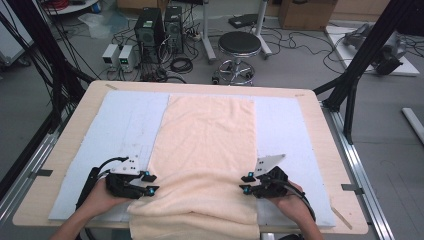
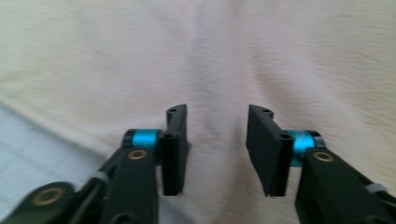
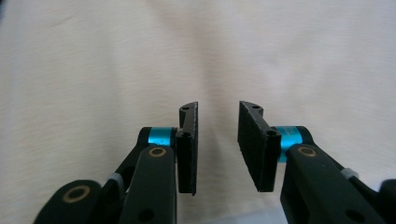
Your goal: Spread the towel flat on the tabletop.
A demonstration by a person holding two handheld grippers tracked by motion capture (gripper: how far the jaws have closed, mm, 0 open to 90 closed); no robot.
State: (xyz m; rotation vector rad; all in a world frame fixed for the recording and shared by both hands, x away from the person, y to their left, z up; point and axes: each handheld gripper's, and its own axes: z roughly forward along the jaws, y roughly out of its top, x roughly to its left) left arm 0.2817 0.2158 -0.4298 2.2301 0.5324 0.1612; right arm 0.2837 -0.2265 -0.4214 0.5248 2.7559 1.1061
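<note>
Left gripper (image 1: 150,183) and right gripper (image 1: 244,183), jaws apart, at peach towel's (image 1: 207,135) side edges

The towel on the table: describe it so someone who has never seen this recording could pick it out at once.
On the wooden table lies a pale blue mat. Down the mat's middle runs the towel, a long peach strip whose near end bunches up and hangs over the table's front edge. It is the only soft, warm-coloured thing there, lying between the two black grippers.
</note>
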